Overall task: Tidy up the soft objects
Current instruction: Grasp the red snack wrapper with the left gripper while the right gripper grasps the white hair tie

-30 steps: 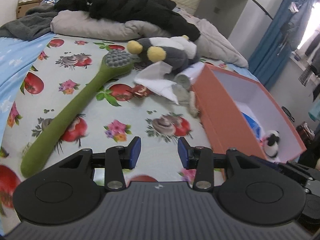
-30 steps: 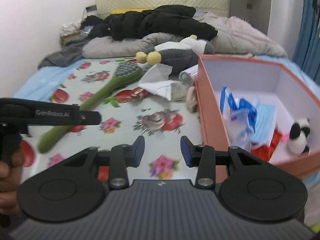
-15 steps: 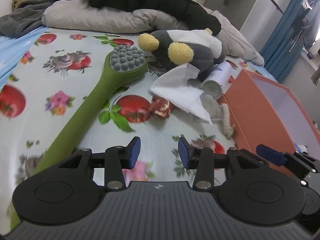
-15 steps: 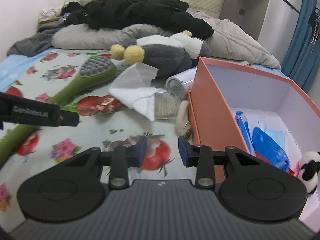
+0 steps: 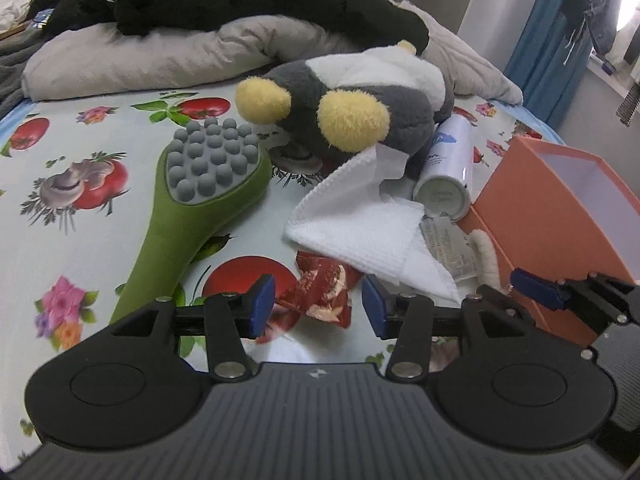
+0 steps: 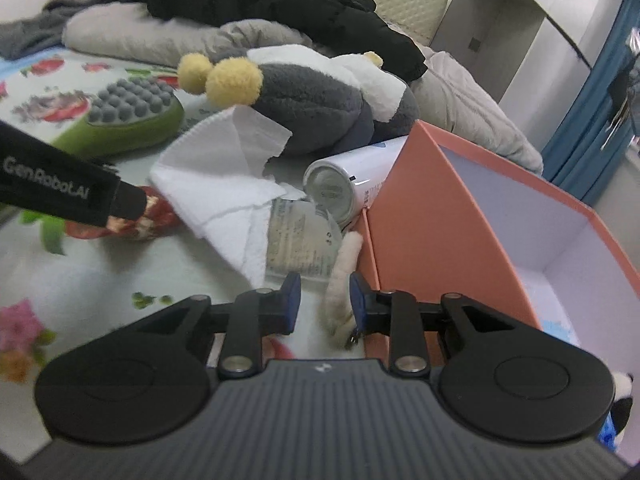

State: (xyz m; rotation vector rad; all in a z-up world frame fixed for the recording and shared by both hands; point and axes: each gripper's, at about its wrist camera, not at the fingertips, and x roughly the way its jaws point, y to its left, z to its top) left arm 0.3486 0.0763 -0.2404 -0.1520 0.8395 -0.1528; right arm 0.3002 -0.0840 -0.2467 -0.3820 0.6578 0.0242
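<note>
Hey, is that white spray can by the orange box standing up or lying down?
Lying down. The can rests on its side on the bedsheet, its round end facing the camera, wedged between the plush toy and the box.

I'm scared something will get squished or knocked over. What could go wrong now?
1. The left gripper, its jaws just opening, is at the red wrapper; the white cloth overlaps it and might get dragged along.
2. The right gripper, its jaws just closing, has the fuzzy cream piece between them, right beside the orange box; it could bump the wall.
3. The white can lies on its side and may roll if nudged.
</note>
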